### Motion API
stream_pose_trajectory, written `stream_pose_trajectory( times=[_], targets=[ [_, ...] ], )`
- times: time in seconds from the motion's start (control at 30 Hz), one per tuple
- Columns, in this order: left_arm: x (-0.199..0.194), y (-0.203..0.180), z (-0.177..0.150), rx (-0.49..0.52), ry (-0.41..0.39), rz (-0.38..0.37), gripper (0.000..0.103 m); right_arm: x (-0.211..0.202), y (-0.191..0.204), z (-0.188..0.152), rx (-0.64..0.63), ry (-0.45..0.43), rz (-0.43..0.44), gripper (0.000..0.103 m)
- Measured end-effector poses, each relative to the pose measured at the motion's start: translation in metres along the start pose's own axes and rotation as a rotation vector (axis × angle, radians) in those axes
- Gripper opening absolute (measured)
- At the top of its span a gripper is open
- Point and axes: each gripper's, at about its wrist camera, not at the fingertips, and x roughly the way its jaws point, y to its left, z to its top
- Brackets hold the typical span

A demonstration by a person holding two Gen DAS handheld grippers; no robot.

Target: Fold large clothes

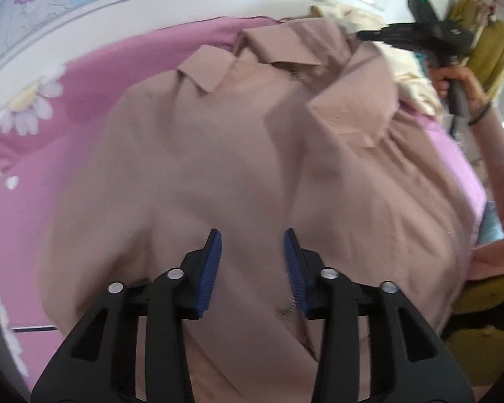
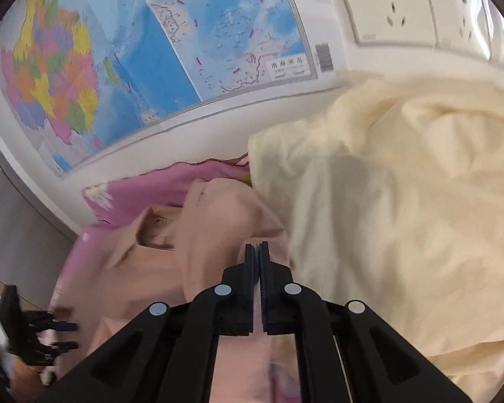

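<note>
A beige collared shirt [image 1: 218, 154] lies spread on a pink flowered bed sheet [image 1: 117, 67], collar toward the wall. My left gripper [image 1: 252, 238] hovers open over the shirt's lower body, with nothing between its blue pads. In the left wrist view my right gripper [image 1: 361, 36] sits at the shirt's far right shoulder, held by a person's hand [image 1: 460, 80]. In the right wrist view the right gripper [image 2: 257, 247] is shut, a thin fold of the beige shirt [image 2: 218, 228] pinched between its pads. The left gripper [image 2: 67, 336] shows at the lower left there.
A cream cloth [image 2: 386, 201] is heaped beside the shirt on the right. A wall map [image 2: 151, 50] and wall sockets [image 2: 389, 3] are behind the bed. An olive garment [image 1: 487, 50] hangs at the far right.
</note>
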Motion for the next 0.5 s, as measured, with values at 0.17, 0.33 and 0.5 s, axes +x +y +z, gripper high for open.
stream_pose_trajectory(
  times=[0.17, 0.33, 0.5],
  targets=[
    [-0.008, -0.036, -0.015, 0.098, -0.035, -0.092, 0.077, -0.019, 0.016, -0.001, -0.071, -0.053, -0.022, 0.032],
    [0.024, -0.052, -0.027, 0.123, 0.08, -0.056, 0.061, -0.019, 0.06, -0.01, -0.285, -0.013, 0.003, 0.049],
    [0.022, -0.055, -0.031, 0.191, 0.031, 0.055, 0.014, 0.024, 0.093, -0.035, -0.516, 0.154, -0.091, 0.046]
  ],
)
